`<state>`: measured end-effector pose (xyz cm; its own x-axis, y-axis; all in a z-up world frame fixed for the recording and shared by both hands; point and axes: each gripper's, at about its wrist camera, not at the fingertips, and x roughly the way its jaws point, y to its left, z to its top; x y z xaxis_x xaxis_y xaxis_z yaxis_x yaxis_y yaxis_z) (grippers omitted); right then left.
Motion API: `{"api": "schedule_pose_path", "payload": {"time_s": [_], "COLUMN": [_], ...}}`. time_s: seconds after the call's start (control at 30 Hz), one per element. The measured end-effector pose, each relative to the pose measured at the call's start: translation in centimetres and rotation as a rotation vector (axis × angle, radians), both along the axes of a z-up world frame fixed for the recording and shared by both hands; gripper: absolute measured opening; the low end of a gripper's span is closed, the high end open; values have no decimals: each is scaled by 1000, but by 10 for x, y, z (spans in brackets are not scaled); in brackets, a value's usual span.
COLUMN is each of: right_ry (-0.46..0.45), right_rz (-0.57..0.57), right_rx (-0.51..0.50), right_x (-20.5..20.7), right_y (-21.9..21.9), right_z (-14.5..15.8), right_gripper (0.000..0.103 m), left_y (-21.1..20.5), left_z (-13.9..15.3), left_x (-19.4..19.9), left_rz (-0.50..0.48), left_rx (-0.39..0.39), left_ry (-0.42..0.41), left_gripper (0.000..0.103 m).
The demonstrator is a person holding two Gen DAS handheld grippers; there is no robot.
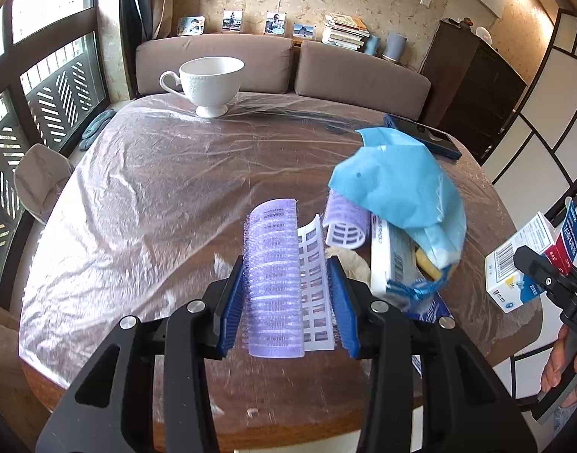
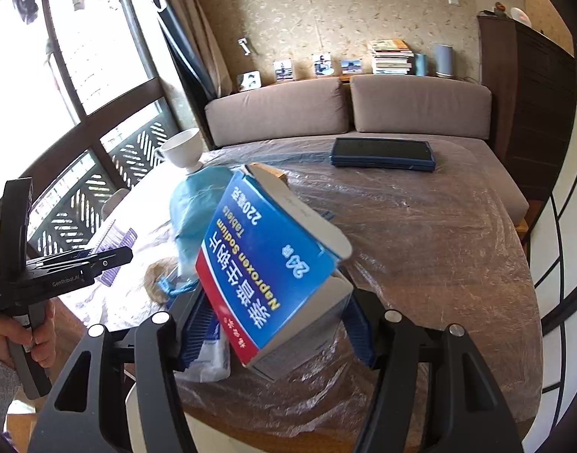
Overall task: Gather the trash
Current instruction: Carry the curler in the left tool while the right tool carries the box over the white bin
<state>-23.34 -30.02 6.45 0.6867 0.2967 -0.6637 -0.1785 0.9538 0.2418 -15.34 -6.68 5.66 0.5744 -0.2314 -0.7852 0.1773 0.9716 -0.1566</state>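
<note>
My left gripper [image 1: 286,266] is shut on a purple hair roller [image 1: 273,275] whose white grid core [image 1: 315,264] peels out at its right side. It hangs over the film-covered table [image 1: 137,207]. Just beyond lie a second purple roller [image 1: 343,222], a crumpled brownish wad [image 1: 350,266] and a blue bag [image 1: 394,188] with a white box [image 1: 388,260] sticking out of it. My right gripper [image 2: 273,302] is shut on a blue and red medicine box [image 2: 269,264], tilted, with its end flap open. From that view the left gripper [image 2: 80,264] and its roller [image 2: 113,239] show at the left, with the blue bag [image 2: 192,207] behind the box.
A white footed cup [image 1: 209,79] stands at the table's far edge. A dark blue flat case [image 1: 420,136] lies at the far right. A clear wrapper [image 2: 213,358] lies under my right gripper. A brown sofa [image 1: 281,60] runs behind the table, and a window is at the left.
</note>
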Motion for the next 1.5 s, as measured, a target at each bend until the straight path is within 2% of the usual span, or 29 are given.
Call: {"api": "schedule_pose_path", "payload": {"time_s": [0.33, 0.7, 0.97, 1.17, 1.4, 1.5], "right_ry": [13, 47, 106, 138, 169, 187], "right_rz": [36, -17, -50, -46, -8, 0], "right_rx": [-11, -27, -19, -19, -8, -14], "right_x": [-38, -111, -153, -168, -168, -168], "right_y": [23, 64, 79, 80, 79, 80], "right_z": [-1, -11, -28, -36, -43, -50], "right_gripper": [61, 61, 61, 61, 61, 61], "left_y": [7, 10, 14, 14, 8, 4], "left_z": [1, -8, -19, -27, -37, -42], "left_x": [-43, -108, -140, -158, -167, -170], "left_rz": [-5, -112, -175, -177, -126, -126], "left_rx": [-18, 14, 28, 37, 39, 71], "left_ry": [-13, -15, 10, 28, 54, 55], "left_gripper": [44, 44, 44, 44, 44, 44]}}
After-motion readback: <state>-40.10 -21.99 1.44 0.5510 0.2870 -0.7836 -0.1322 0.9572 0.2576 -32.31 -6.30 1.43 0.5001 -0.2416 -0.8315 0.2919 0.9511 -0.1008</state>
